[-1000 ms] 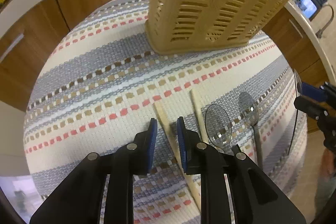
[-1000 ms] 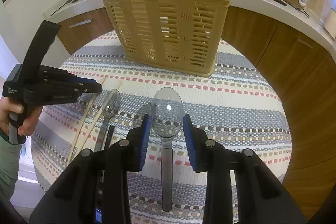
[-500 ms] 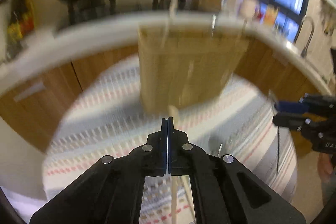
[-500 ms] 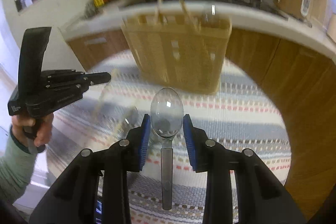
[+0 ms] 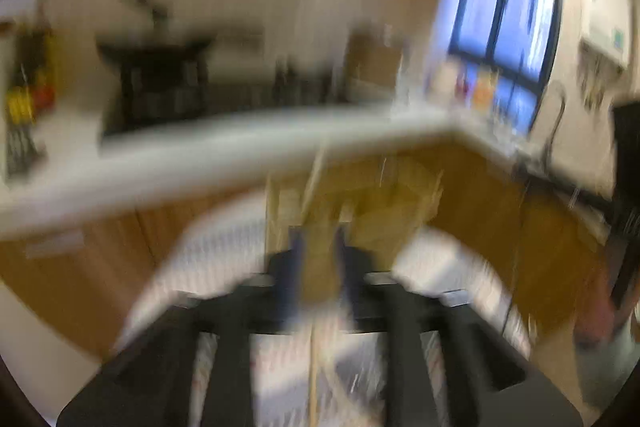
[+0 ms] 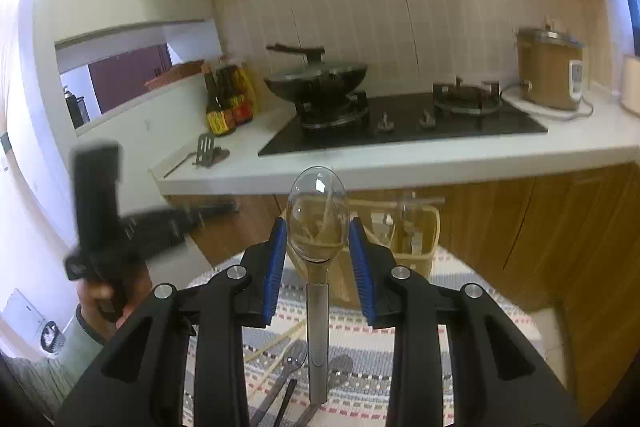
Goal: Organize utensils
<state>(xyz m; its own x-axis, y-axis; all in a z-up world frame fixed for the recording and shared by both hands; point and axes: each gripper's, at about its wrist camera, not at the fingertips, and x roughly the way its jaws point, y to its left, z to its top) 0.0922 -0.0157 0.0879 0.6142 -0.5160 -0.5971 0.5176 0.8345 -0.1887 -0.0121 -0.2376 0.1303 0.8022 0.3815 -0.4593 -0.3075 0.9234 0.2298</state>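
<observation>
We see a clear plastic spoon (image 6: 318,215) standing bowl-up between the blue pads (image 6: 275,263) of the right claw (image 6: 318,255), its grey handle running down between the black arms; the jaws stand apart on either side of the bowl with gaps showing, and we cannot tell whether anything lower down grips the handle. Just ahead of this claw, partly seen through the spoon's bowl, sits the tan slotted basket (image 6: 416,239) with utensils standing in it, on a striped cloth (image 6: 348,323) that covers the desk. Below the claw, more spoons (image 6: 280,371) and pale chopsticks (image 6: 276,343) lie on the cloth. To the left of the right claw, the left claw (image 6: 160,227) is held up in a hand (image 6: 108,297), smeared by motion. In its own view the left claw (image 5: 318,267) is heavily blurred: its fingers look parted, with a thin pale stick (image 5: 314,367) running between them, but we cannot tell whether it is pinched. Beyond it the basket (image 5: 360,211) is a tan smear. Farther off, a white kitchen counter (image 6: 400,159) carries a hob with a dark wok (image 6: 316,83), sauce bottles (image 6: 228,99) and a brown cooker (image 6: 548,71).
</observation>
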